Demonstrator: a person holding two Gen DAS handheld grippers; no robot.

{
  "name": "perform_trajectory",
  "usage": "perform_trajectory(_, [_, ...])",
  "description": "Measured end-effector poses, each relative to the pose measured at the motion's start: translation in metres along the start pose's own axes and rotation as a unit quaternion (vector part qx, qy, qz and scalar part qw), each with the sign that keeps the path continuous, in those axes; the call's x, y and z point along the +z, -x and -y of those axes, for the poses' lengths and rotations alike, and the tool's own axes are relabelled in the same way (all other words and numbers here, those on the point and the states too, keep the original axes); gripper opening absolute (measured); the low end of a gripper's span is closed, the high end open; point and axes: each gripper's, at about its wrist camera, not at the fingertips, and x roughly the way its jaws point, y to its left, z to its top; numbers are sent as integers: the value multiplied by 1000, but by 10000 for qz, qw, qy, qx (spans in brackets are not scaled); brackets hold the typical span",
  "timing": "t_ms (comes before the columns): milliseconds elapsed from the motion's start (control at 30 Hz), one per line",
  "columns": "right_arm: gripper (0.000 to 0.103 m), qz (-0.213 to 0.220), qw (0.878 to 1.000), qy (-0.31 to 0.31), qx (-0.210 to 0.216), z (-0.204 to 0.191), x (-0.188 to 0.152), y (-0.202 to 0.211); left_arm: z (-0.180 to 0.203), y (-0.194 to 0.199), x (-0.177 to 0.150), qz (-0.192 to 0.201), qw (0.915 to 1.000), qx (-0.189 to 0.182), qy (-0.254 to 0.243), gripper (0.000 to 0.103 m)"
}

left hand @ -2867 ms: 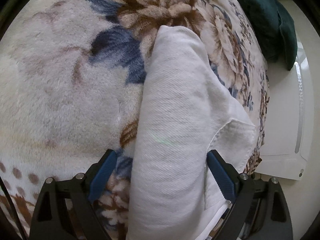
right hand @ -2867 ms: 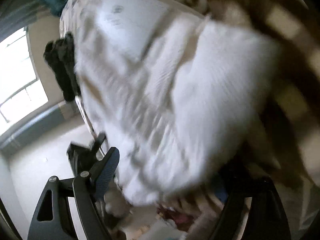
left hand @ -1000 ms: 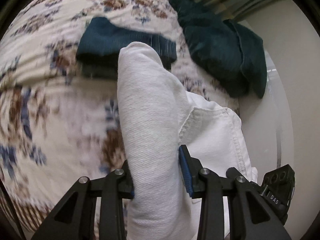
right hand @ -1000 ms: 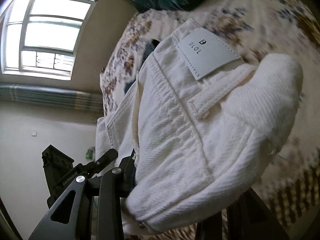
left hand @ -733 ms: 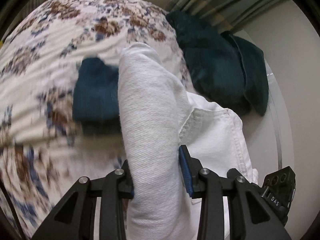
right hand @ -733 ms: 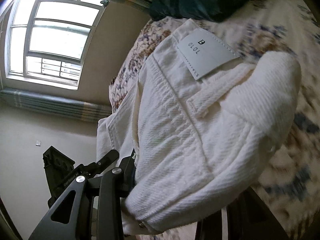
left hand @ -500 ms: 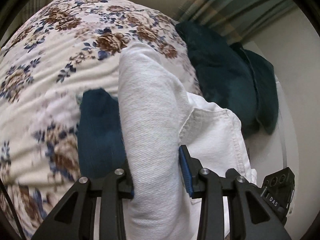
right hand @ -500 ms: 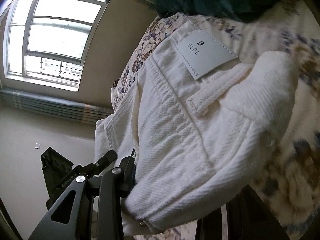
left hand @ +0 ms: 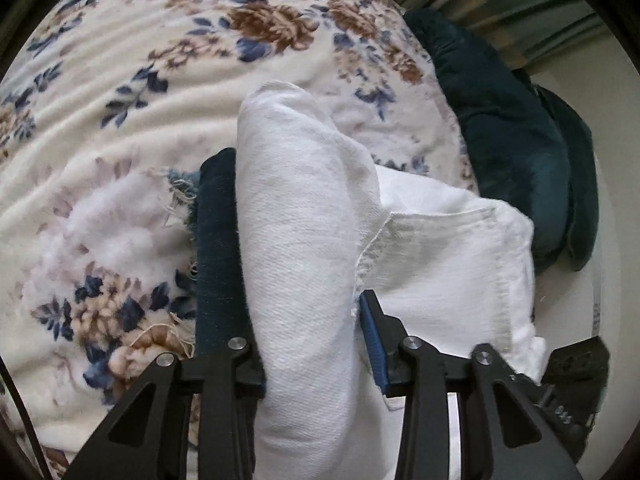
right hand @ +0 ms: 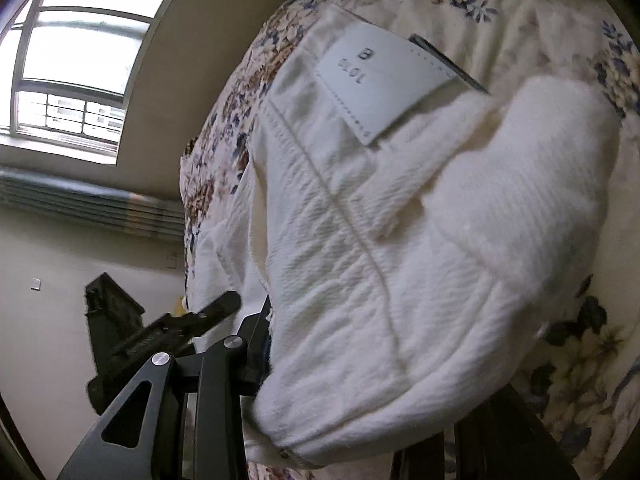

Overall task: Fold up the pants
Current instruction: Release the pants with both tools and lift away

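Note:
The folded white pants [left hand: 304,216] are held between both grippers above the floral bed. My left gripper [left hand: 310,344] is shut on one end of the bundle, its blue pads pressed into the cloth. My right gripper [right hand: 360,368] is shut on the other end near the waistband, where a white label patch [right hand: 380,80] shows; its right finger is hidden under the fabric. A folded dark blue garment [left hand: 218,248] lies on the bed just below and left of the white pants.
The floral blanket [left hand: 120,100] covers the bed. Dark green pillows [left hand: 508,144] lie at the bed's far right edge. A window [right hand: 72,60] and a wall are to the left in the right wrist view. The left gripper's body [right hand: 120,328] shows there too.
Both grippers closed on the white pants and carried them across the bed. The dark blue folded garment has come close under the bundle, on its left side.

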Motion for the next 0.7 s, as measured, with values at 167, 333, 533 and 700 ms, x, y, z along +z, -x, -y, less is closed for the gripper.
perform_trajectory(167, [78,-498,9988,-9,33,-3,6,-3,4,13,-4,-25,9991,388,176,53])
perform_trajectory(333, [91,-578,9963,381,-505,-26,4,28,19,42,-14,127,9943,1058,-38,74])
perform_trajectory(533, [91,0,9375,2055,-2809,-81,-6,71,53,87,-46,617,9764,1985,-576,100])
perform_trajectory(700, [91,307,9052,2693,-3274,-119,-24,103,82,109,-76,819,9632,2419,-838,100])
